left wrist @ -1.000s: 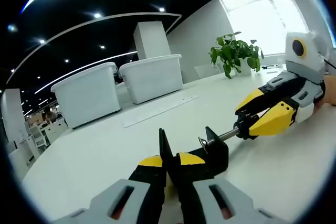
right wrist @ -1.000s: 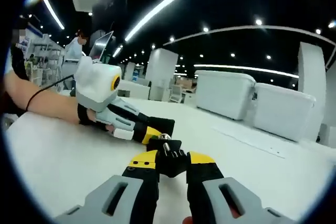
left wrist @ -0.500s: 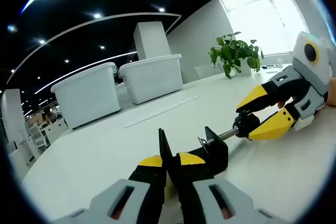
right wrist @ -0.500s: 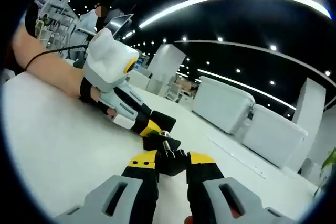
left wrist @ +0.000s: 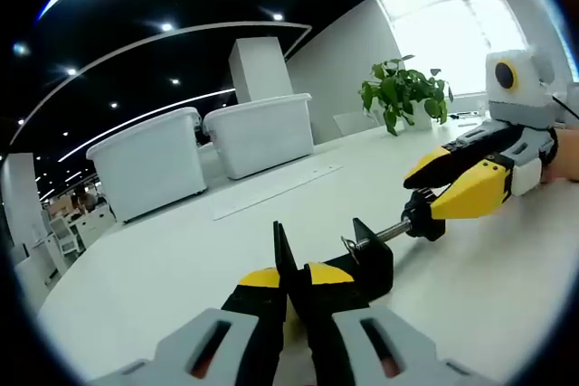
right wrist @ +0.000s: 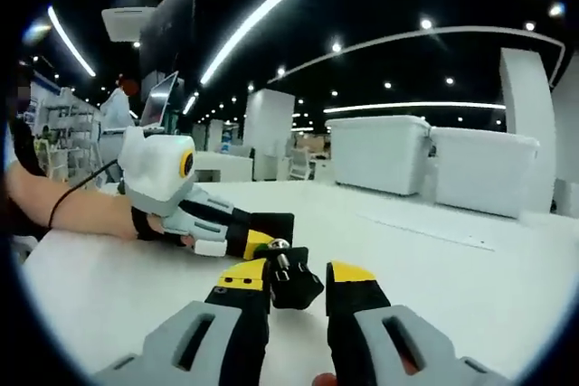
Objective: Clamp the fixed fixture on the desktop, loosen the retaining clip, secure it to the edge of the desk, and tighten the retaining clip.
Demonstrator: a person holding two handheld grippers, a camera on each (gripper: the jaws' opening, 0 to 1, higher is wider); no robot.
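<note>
A black C-shaped clamp fixture (left wrist: 366,259) lies on the white table (left wrist: 154,268). My left gripper (left wrist: 294,273) is shut on its flat jaw end. The clamp's screw runs right to a black knob (left wrist: 422,221). My right gripper (left wrist: 421,198) comes in from the right with its yellow fingers (left wrist: 470,198) around that knob. In the right gripper view, my right gripper (right wrist: 298,273) holds the knob (right wrist: 291,285) between its yellow pads, the knob pressed against the left pad. Beyond it the left gripper (right wrist: 258,240) grips the clamp body (right wrist: 273,223), with a person's forearm (right wrist: 81,214) behind.
Two white lidded bins (left wrist: 149,164) (left wrist: 262,133) stand at the table's far side, with a long flat strip (left wrist: 276,190) in front of them. A potted plant (left wrist: 403,88) sits at the far right. A monitor (right wrist: 167,42) stands behind the left arm.
My right gripper has rolled back around the screw axis with the knob, and its pads stand slightly wider than half a second ago. The left gripper and clamp have stayed put.
</note>
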